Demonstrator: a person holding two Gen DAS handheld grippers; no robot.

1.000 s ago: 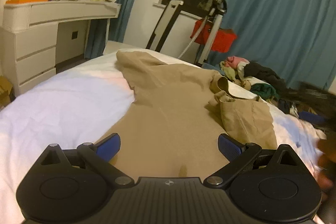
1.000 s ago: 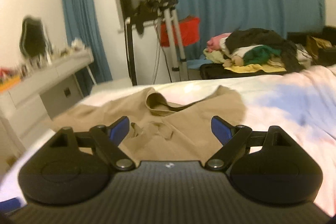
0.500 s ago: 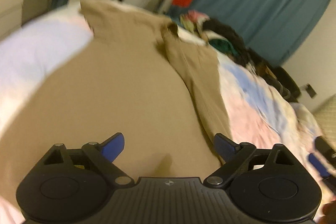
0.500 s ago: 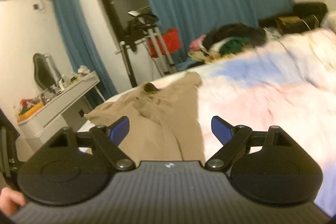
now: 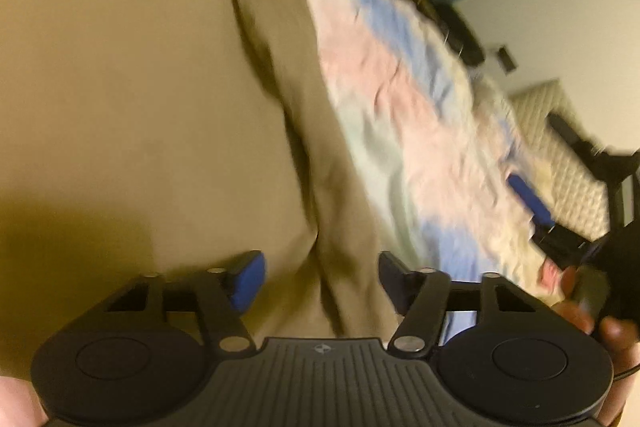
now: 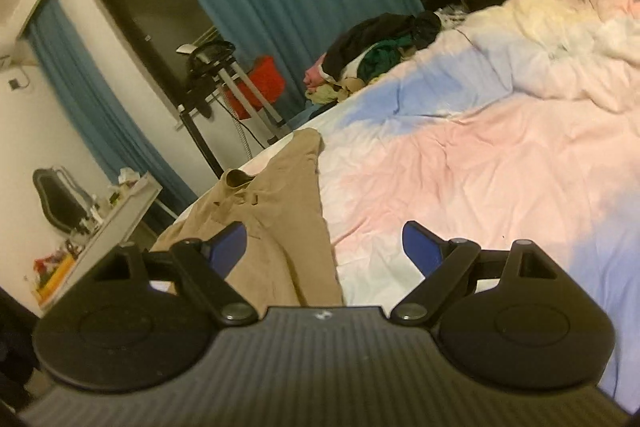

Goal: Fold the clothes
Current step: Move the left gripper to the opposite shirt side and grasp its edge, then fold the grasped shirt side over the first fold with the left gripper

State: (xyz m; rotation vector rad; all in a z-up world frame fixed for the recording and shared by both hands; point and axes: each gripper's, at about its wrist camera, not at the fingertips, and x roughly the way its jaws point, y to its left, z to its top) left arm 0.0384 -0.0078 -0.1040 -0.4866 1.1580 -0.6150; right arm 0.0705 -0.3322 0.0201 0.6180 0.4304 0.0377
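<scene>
One tan shirt [image 6: 276, 227], two grippers; left gripper [image 5: 320, 277] closing, seemingly over its edge.

Open pastel duvet [image 6: 480, 179] right of the tan garment [image 6: 280, 227]; clothes pile [image 6: 380, 55] beyond.

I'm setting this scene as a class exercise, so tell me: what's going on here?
A person is folding a tan shirt spread on a bed with a pastel duvet. The left gripper is closing over a fold of the shirt's edge, pads not yet pressing. The right gripper hovers open nearby, holding nothing.
</scene>
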